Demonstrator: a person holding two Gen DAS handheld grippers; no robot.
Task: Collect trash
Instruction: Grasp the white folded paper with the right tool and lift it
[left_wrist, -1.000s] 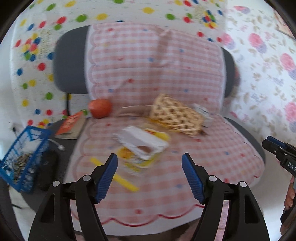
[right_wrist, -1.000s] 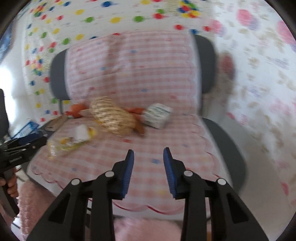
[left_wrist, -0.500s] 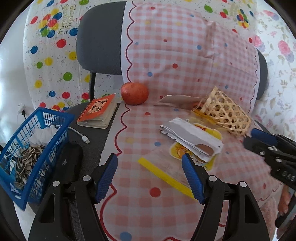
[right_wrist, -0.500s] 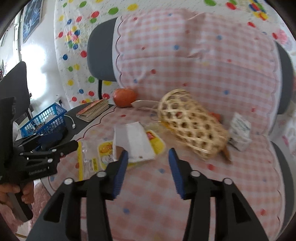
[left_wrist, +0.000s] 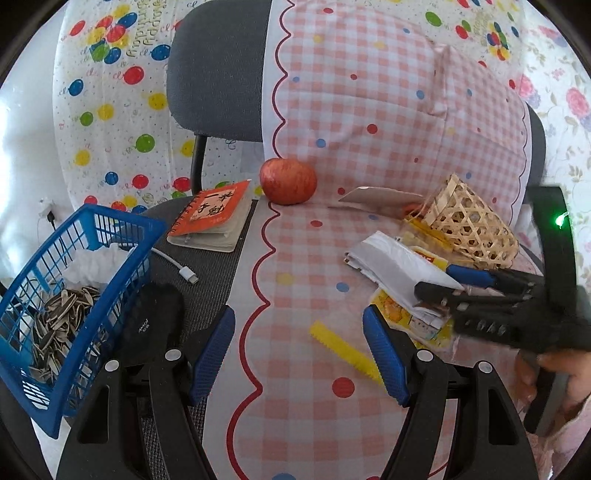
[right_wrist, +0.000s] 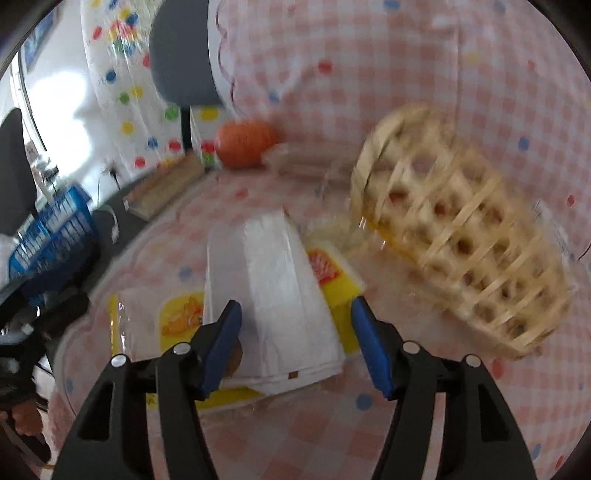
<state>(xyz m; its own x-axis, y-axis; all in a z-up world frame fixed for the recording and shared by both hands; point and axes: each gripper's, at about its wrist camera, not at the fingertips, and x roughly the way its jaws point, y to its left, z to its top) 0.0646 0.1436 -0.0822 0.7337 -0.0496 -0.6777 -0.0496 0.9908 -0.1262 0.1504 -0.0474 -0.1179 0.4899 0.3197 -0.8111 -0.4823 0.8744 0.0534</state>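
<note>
Chair (left_wrist: 218, 74): a grey office chair draped in a pink checked cloth (left_wrist: 369, 110) served as the work surface; no desk was in view.
Blue basket (left_wrist: 74, 280): it sat at the seat's left edge, holding sunflower-seed shells and crumpled tissue, and looked the likely place for the trash.
Wicker basket (right_wrist: 458, 236): it lay tipped on its side, just beside the wrappers.
Right gripper (right_wrist: 295, 343): its fingers stood open, straddling the near end of the white folded bag.
Left gripper (left_wrist: 299, 350): its fingers stood wide open and empty over the cloth, close above the yellow strip.
White folded bag (right_wrist: 273, 288): the trash nearest to being picked up, it lay on top of the yellow snack wrapper (right_wrist: 332, 273).
Apple (left_wrist: 288, 181) and orange notebook (left_wrist: 214, 214): they rested toward the back of the seat, well apart from the trash.
Yellow strip (left_wrist: 343, 350): a torn-off wrapper edge lay flat on the cloth.
Risk: the thin bag might slip or unfold if pinched only at its edge, and a closing grip could drag the wrapper beneath, or snag the loose cloth, with it.
</note>
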